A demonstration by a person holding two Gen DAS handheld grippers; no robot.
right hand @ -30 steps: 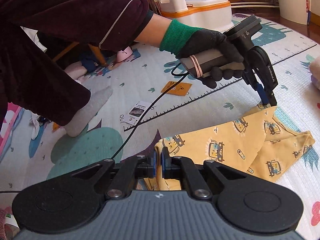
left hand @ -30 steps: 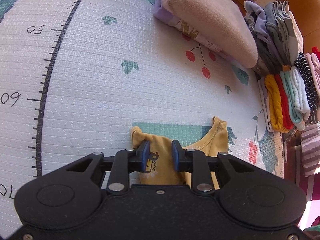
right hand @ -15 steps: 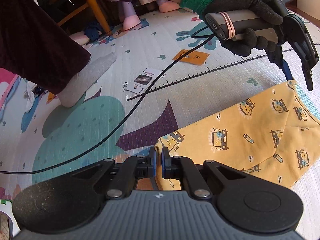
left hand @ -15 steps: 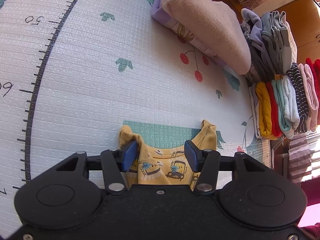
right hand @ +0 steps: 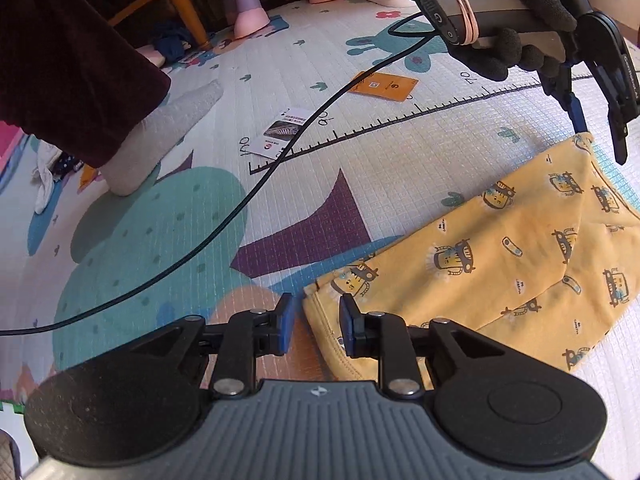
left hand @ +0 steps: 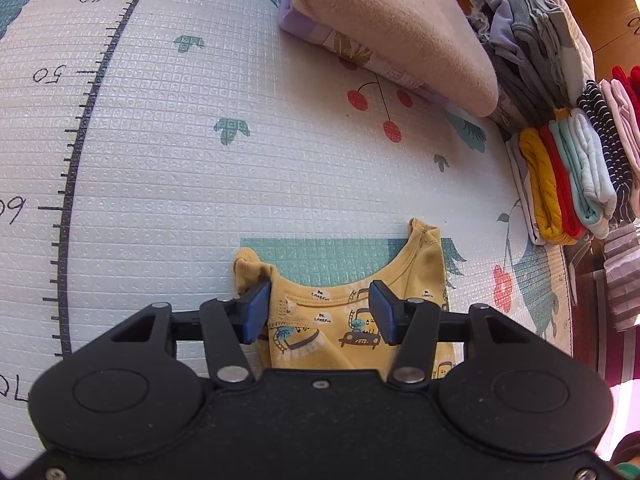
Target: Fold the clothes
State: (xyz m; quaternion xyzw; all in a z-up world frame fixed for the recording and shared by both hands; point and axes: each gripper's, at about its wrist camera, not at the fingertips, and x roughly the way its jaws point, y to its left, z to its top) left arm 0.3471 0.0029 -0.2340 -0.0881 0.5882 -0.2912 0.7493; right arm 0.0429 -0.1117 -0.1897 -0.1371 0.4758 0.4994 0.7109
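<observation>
Patterned play mat (left hand: 168,152) on the floor, yellow printed tank top (right hand: 520,248) lying flat on it, right tongs (right hand: 316,322) parted at its hem corner gripping nothing, left tongs (left hand: 318,312) wide over the neckline, folded clothes stacks (left hand: 568,172) beyond.

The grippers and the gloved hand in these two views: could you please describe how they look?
The right gripper has a ribbed grey body, black linkages and blue pads. The left gripper is all black with blue pads. The left hand wears a black glove with a green cuff, below a dark maroon sleeve, on a grey handle with a pink band and black cable.
</observation>
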